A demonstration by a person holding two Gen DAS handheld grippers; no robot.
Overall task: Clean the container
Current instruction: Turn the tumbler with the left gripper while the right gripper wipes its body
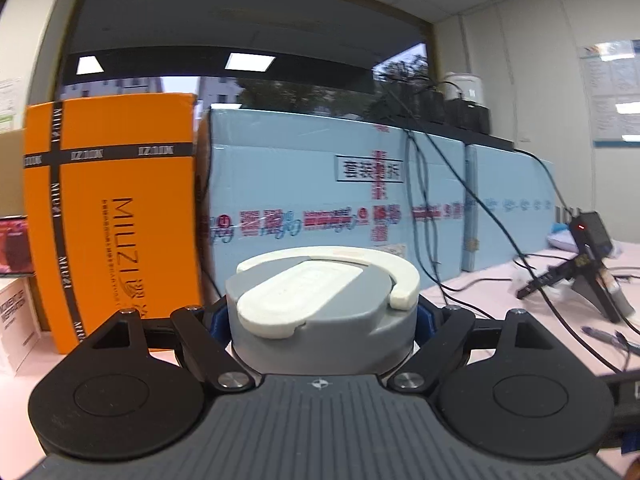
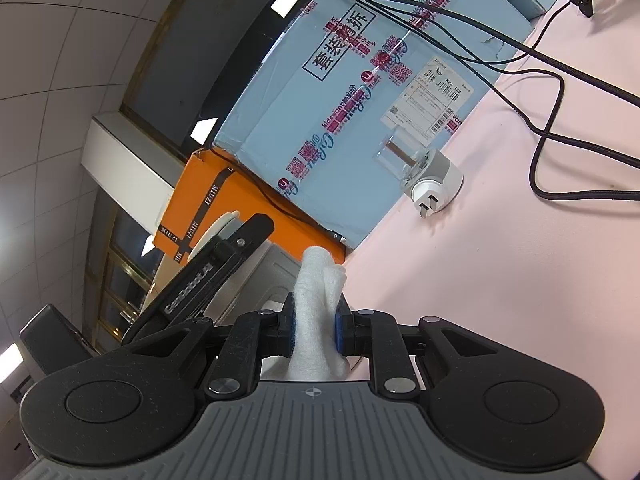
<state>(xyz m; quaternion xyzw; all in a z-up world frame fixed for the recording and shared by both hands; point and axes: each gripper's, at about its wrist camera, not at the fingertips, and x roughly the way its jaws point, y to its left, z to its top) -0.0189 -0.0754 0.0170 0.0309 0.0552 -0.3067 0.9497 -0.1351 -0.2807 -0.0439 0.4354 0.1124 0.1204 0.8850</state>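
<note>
My left gripper [image 1: 322, 320] is shut on a container [image 1: 320, 320] with a grey lid that carries a white flip cap and a white handle ring. It holds it upright above the pink table. My right gripper [image 2: 314, 326] is shut on a rolled white cloth [image 2: 318, 304]. In the right wrist view the cloth's tip rests against the metallic side of the container [image 2: 256, 284], and the left gripper's black finger [image 2: 216, 272] shows beside it.
An orange MIUZI box [image 1: 108, 216] and a long light-blue carton [image 1: 320, 192] stand behind. Black cables [image 2: 540, 140] and a white plug adapter [image 2: 432, 184] lie on the pink table [image 2: 500, 280]. A small black tripod device [image 1: 588, 256] stands at right.
</note>
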